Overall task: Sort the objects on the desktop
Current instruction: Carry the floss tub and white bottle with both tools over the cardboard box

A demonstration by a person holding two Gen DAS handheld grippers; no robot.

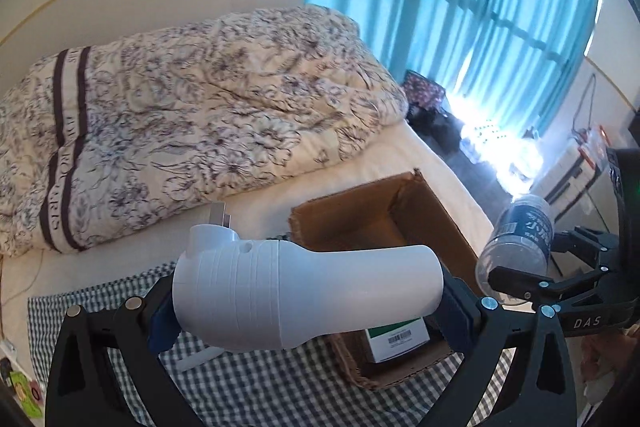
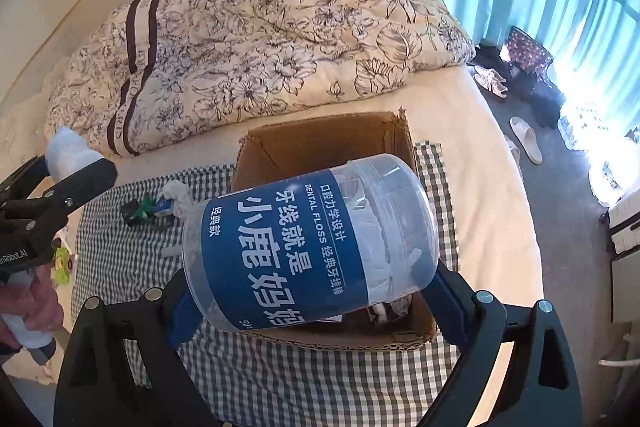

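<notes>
My left gripper (image 1: 308, 311) has its fingers clamped on one white plastic device (image 1: 304, 291), lying crosswise, nozzle end left. My right gripper (image 2: 310, 297) pinches one clear floss jar (image 2: 308, 247) with a blue label, tilted, its long axis running up to the right. Both hang above one open box (image 2: 320, 143) on the checked cloth (image 2: 280, 379) on the bed (image 1: 424, 155).

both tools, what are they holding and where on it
Left tool: white plastic bottle, clamped across its body. Right tool: dental floss jar, clamped across its labelled middle.
</notes>
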